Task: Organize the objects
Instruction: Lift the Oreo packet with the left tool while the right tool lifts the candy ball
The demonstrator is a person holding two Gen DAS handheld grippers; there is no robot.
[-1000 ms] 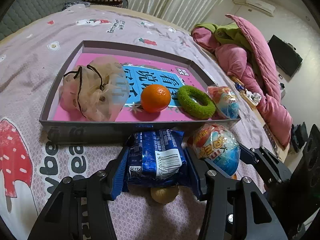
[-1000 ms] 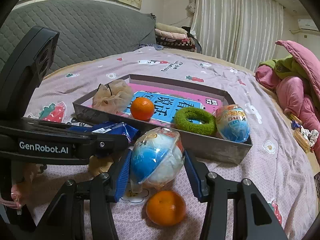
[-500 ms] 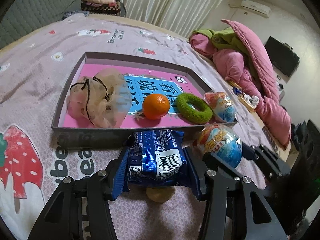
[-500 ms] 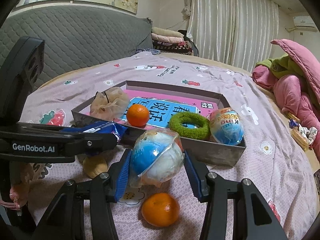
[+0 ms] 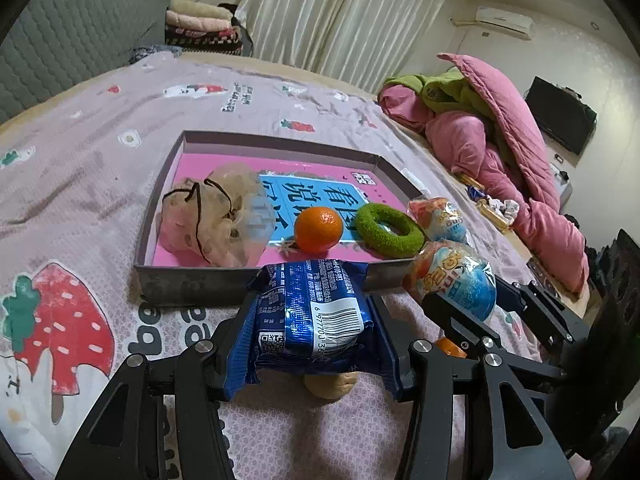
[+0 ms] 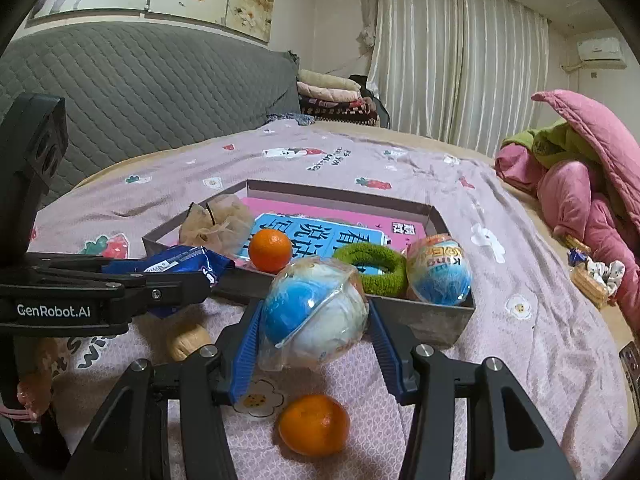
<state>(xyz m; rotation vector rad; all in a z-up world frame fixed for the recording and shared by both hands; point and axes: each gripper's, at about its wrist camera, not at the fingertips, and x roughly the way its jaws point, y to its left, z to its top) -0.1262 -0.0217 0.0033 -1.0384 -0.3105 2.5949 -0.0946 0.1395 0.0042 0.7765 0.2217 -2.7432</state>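
Patterned bedspread (image 5: 100,168) carries shallow grey tray (image 5: 192,284), pink-lined. Inside tray: mesh pouch (image 5: 216,216), green ring (image 5: 390,230), wrapped toy egg (image 6: 438,276), orange (image 5: 319,229). Left gripper (image 5: 310,320) clamped on blue snack packet (image 5: 316,312), held above bedspread just before tray's near wall. Right gripper (image 6: 314,320) clamped on second wrapped egg (image 6: 314,316), beside tray's near wall. Loose orange (image 6: 314,424) and tan lump (image 6: 188,342) on bedspread below grippers.
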